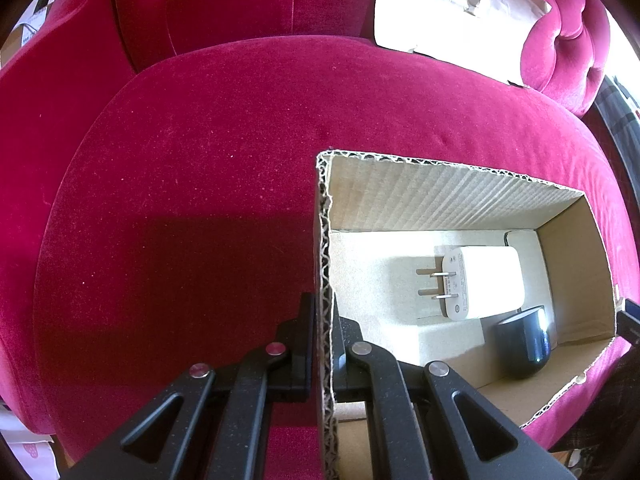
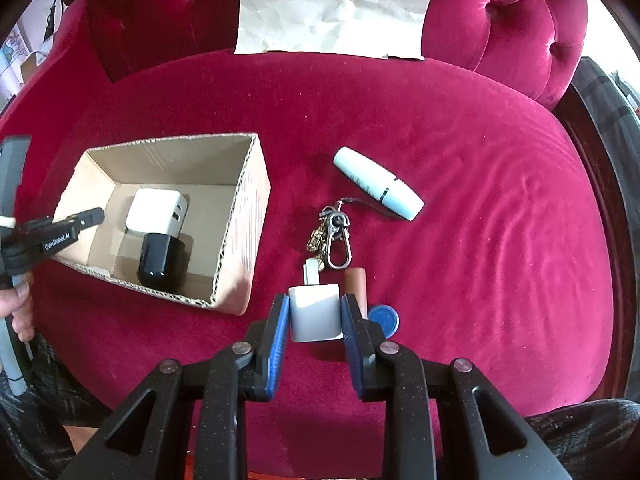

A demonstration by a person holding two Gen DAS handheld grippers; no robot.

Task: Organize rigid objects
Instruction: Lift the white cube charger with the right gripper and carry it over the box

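Left gripper clamped on the box wall, one finger inside, one outside, near a corner. Box resting on the red cushion, open at the top. Inside: white charger lying flat with prongs pointing toward the gripped wall, and a dark rounded cup-like thing just beside it, touching or nearly so.

Right gripper closed on a small white adapter, blue pads pressing both sides. Whether lifted or still on the cushion, cannot tell. Just beyond the adapter: keyring with carabiner. Beside the right finger: brown cylinder and blue disc, partly hidden. Farther off, a pale blue tube lying on the cushion, corded toward the keys. Box to the left, well apart from these. Crumpled paper against the backrest.
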